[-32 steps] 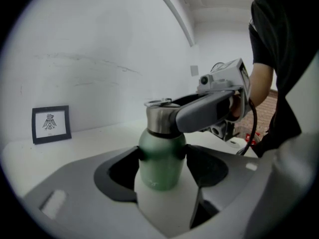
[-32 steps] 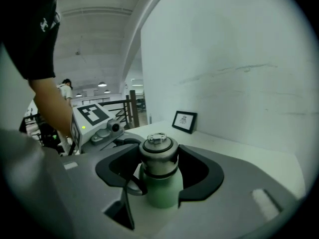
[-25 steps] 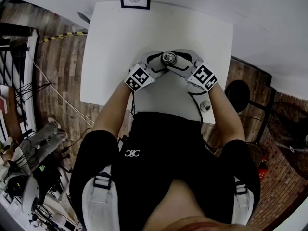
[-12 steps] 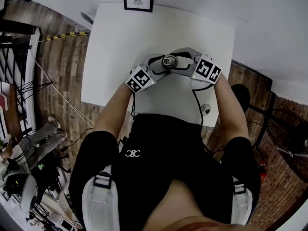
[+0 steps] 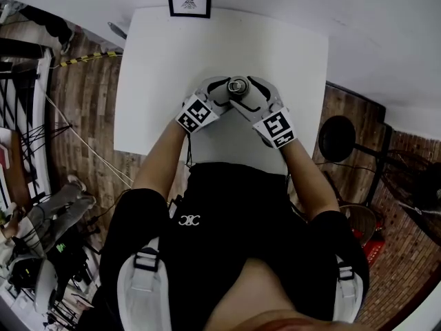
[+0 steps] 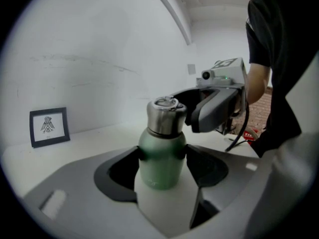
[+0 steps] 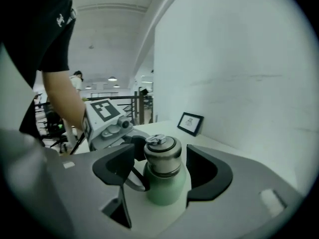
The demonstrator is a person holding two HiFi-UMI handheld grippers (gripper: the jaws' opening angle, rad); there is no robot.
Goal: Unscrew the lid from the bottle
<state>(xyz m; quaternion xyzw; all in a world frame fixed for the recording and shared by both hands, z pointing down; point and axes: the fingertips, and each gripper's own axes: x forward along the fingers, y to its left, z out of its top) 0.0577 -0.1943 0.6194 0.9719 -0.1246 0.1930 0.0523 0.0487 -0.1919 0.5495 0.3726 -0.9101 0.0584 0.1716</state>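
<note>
I see bottle upright on bench, long axis vert, lid up; L gripper jaws clamp its body, R gripper jaws just opened wider, lid between, untouched.

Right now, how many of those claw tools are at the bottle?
2: the left gripper clamps the bottle by its green body; the right gripper, jaws just opened, flanks the steel lid without touching.

One bottle, one lid, one framed picture, one table, maybe one stool, two grippers (left gripper, right gripper)
</note>
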